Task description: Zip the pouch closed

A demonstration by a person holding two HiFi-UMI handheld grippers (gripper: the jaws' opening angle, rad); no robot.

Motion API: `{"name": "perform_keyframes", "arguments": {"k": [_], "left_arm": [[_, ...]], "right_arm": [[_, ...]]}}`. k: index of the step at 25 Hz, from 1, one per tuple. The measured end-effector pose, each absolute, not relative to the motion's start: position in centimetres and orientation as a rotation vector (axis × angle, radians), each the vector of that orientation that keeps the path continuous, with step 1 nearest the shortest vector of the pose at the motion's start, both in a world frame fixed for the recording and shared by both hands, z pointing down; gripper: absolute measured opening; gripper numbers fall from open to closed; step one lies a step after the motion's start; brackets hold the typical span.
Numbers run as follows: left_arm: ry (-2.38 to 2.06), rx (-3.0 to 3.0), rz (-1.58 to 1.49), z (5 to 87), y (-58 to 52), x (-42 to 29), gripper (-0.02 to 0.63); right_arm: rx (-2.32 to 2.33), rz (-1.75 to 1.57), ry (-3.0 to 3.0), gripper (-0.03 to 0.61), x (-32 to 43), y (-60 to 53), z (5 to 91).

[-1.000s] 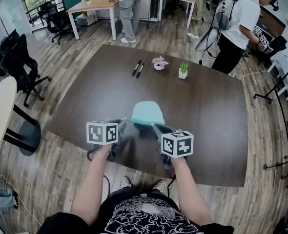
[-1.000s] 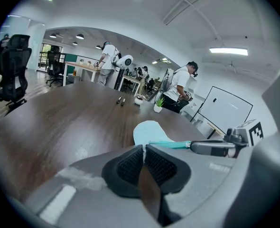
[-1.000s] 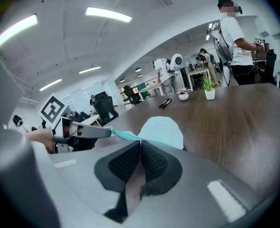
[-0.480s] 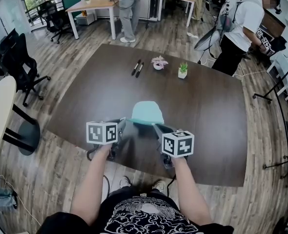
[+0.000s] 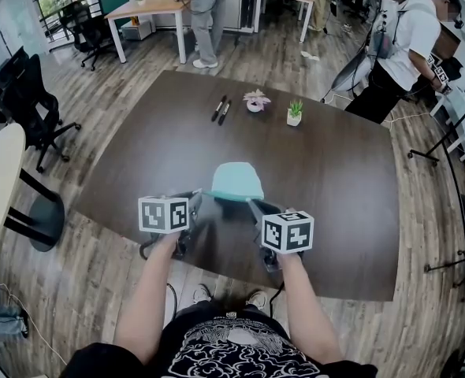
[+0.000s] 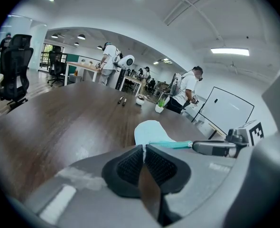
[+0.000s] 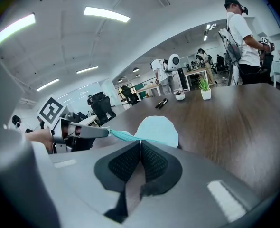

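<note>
Only the person in the white shirt (image 5: pixel 412 36) beyond the table (image 5: pixel 138 156) has stepped rightward.

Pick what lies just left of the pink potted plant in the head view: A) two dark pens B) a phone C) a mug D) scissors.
A: two dark pens lie side by side on the table, left of the pink potted plant.

No readable text, label, brand or number anywhere.
</note>
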State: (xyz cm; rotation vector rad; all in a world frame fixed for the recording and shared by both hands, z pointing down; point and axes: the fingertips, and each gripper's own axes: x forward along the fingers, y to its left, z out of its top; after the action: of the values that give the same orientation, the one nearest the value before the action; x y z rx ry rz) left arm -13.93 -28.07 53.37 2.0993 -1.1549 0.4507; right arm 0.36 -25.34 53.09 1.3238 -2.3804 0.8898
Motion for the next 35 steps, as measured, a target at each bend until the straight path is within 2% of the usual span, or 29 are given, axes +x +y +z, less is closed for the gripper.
{"name": "perform_keyframes", "arguments": {"k": [35], "left_arm": [[-1.206,2.073,0.500,54.8,-28.4,-14.8,0.026]], "right_arm": [[1.335,0.873,-2.298,0.008,1.8,-25.4,54.8]]}}
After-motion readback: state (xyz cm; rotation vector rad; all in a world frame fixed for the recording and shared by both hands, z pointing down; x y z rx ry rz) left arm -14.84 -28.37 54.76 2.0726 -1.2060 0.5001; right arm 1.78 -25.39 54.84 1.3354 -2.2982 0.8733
